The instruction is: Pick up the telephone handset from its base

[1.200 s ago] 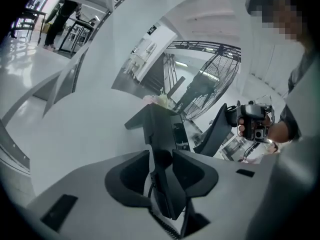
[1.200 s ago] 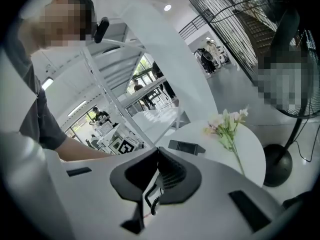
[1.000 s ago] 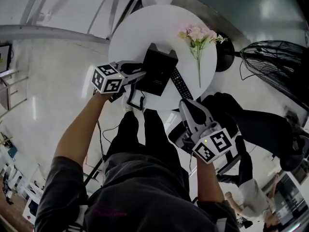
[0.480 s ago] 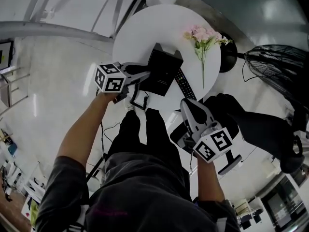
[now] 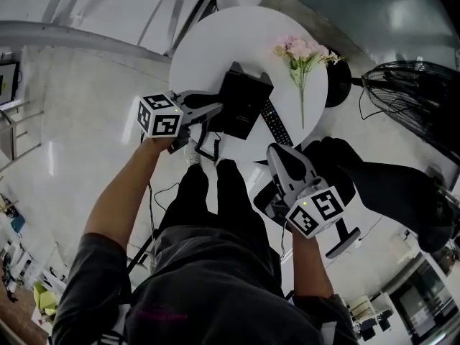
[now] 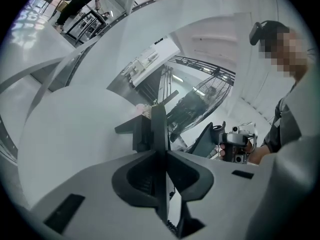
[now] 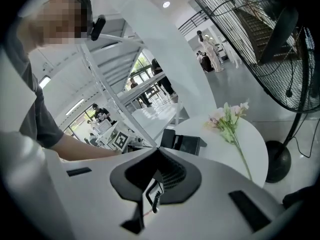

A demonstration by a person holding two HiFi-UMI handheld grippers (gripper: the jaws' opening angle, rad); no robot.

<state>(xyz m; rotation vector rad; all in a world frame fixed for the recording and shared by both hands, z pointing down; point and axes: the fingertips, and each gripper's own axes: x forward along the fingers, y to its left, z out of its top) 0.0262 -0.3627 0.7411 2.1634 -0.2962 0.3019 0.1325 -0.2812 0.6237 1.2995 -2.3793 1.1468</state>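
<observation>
The black telephone base (image 5: pixel 244 103) stands on the round white table (image 5: pixel 201 49). My left gripper (image 5: pixel 215 108) is at the base's left side, where the handset lies. In the left gripper view the handset (image 6: pixel 159 124) shows edge-on as a thin black bar between the jaws of my left gripper (image 6: pixel 160 151); they are closing and press on it. A coiled cord (image 5: pixel 208 146) hangs below the table's edge. My right gripper (image 5: pixel 277 153) hovers off the table's near right edge, shut and empty. The right gripper view shows the base (image 7: pixel 185 144) ahead of my right gripper (image 7: pixel 160 151).
A black remote control (image 5: pixel 277 124) lies right of the phone, and pink flowers (image 5: pixel 302 52) lie beyond it. A black floor fan (image 5: pixel 406 92) stands to the right of the table. The person's legs (image 5: pixel 215 200) are against the table's near edge.
The left gripper's jaws have come together at the phone's left side. The right gripper has stayed where it was.
</observation>
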